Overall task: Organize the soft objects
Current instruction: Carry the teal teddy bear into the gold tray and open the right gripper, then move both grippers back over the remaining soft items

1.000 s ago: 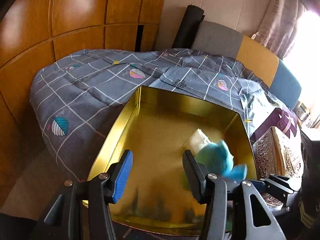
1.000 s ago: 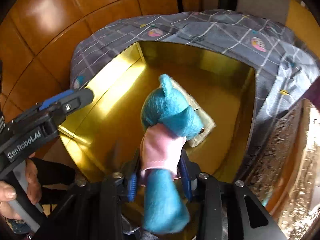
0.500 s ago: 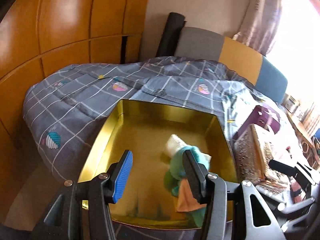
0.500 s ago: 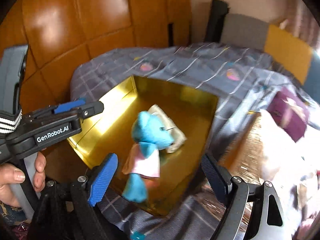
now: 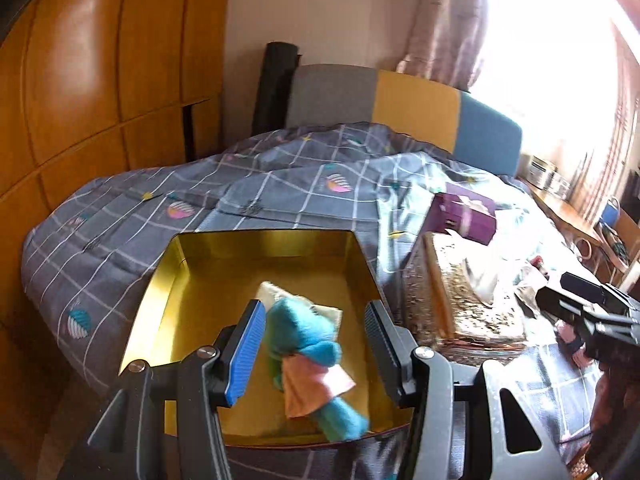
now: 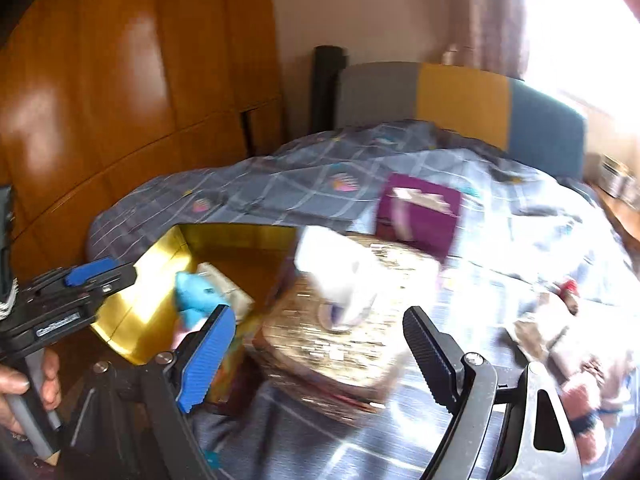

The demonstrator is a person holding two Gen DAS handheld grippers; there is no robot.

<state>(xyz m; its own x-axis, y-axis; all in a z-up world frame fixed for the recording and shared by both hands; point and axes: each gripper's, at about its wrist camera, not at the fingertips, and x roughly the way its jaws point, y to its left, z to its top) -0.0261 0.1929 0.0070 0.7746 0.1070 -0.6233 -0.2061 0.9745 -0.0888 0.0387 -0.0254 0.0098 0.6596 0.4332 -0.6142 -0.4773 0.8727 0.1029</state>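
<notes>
A blue plush toy (image 5: 308, 344) in a pink skirt lies inside the gold tin (image 5: 160, 280) on the bed, resting on a beige cloth item (image 5: 280, 296). My left gripper (image 5: 314, 350) hovers above the tin's near side, open, with the plush seen between its fingers but lower down and untouched. My right gripper (image 6: 318, 356) stands wide open and empty over a glittery gold box (image 6: 340, 344), to the right of the tin (image 6: 132, 316). A white soft thing (image 6: 340, 276) lies on that box, blurred. The plush (image 6: 196, 296) shows at the left in the right wrist view.
A purple box (image 5: 460, 216) sits behind the glittery box (image 5: 472, 308) on the grey checked quilt (image 5: 280, 184). Small soft items (image 6: 576, 396) lie at the right. Wooden wardrobe doors (image 5: 100, 80) stand at the left, a padded headboard (image 5: 416, 104) behind. A hand (image 6: 24, 388) holds the left gripper.
The right gripper opened and let go of the blue plush, which now lies in the tin, then swung right over the glittery box. The left gripper rose and drew back.
</notes>
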